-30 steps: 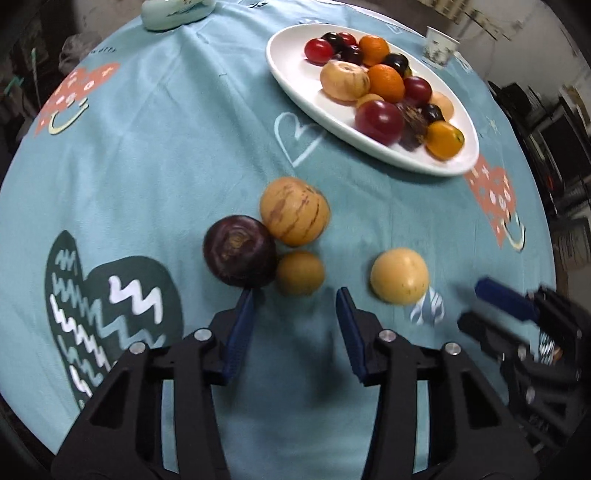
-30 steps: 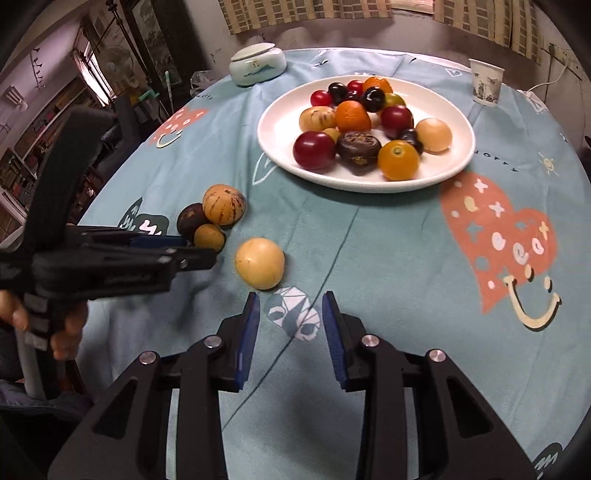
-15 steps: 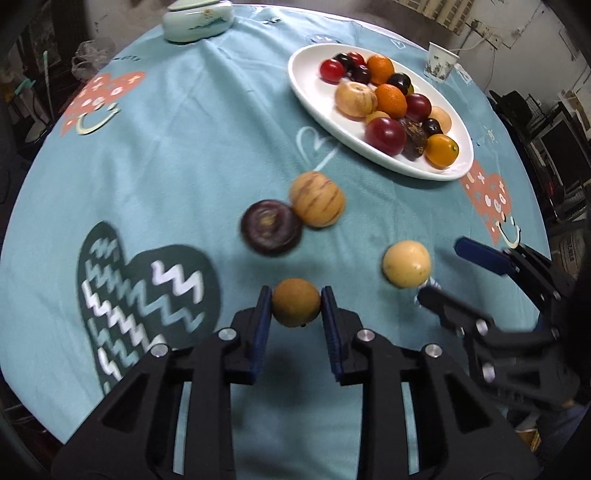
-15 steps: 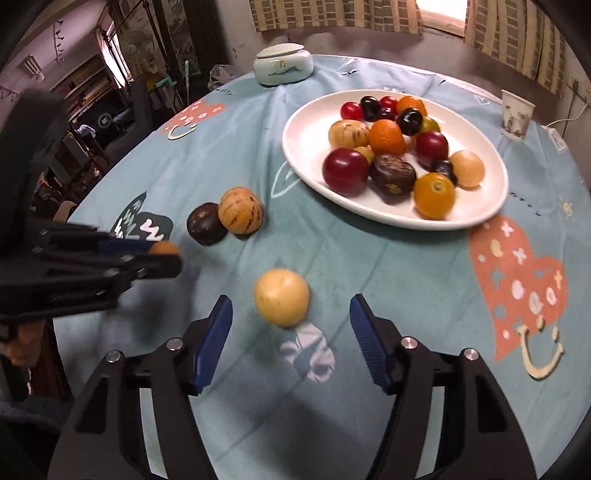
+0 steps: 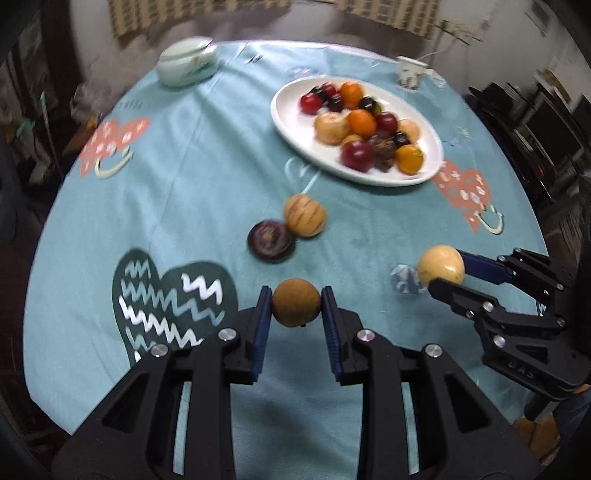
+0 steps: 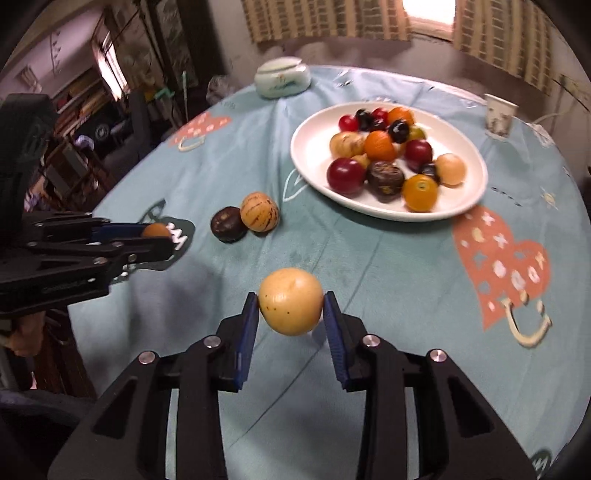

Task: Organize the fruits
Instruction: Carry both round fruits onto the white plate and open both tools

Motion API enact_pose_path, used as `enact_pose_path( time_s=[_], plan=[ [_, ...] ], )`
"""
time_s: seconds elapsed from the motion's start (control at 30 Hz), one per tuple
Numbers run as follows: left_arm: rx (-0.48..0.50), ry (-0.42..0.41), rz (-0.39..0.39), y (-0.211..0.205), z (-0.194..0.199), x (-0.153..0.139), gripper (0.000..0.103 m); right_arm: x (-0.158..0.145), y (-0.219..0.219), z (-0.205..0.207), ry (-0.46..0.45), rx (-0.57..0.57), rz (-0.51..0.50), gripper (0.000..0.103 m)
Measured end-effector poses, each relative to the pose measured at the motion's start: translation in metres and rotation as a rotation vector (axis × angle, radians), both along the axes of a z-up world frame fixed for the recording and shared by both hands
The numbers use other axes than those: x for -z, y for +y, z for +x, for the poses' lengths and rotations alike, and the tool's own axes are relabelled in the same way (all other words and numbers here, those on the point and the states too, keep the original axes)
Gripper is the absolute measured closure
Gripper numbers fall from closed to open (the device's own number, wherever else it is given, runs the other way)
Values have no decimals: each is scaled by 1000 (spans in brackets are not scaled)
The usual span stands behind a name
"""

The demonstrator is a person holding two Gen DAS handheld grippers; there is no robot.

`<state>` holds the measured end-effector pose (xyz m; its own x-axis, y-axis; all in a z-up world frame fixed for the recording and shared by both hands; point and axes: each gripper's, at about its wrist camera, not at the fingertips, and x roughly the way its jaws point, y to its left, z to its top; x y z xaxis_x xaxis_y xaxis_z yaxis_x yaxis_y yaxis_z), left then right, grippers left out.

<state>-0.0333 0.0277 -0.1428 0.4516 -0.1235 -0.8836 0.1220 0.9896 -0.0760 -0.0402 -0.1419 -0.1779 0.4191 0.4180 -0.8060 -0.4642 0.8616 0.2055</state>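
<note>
Both grippers loaded, held above the worktop [image 5: 184, 177].
Left gripper [image 5: 296, 306] clamped on brown fruit [image 5: 296, 302]; right gripper [image 6: 290, 312] clamped on pale yellow fruit [image 6: 290, 311], both level, pointing forward. Plate [image 6: 310, 147] of fruit ahead; striped fruit [image 6: 259, 211] touching dark fruit [image 6: 228, 224], ahead-left of right gripper.

A lived-in home: a round table under a teal heart-printed tablecloth [image 6: 388, 258], striped curtains [image 6: 332, 18] behind it, cluttered shelves [image 6: 85, 99] to its left.
</note>
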Motion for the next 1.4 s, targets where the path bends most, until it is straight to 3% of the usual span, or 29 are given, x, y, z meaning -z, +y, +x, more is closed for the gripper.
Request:
enact_pose_path(
  time_s=[0.27,0.4,0.53,0.77,0.97,1.4],
  plan=[
    [143,-27,19,-15,-20,-12,76,-10,-30,-69,33,120,53,67],
    [168,-24,28,-18,-12,-12,76,-8,-32,-71,42,153,44,67],
    [180,-39,32,-28,8,-18,76,-24,-29,-46,-26,172,41,67],
    [174,-141,36,-41,62,-52,75,-60,-27,21,-149,190,47,67],
    [144,-189,41,-51,122,-69,75,-70,-27,83,-183,219,61,67],
    [106,-102,79,-70,224,-17,75,-28,-24,192,-126,210,-10,67]
  ],
)
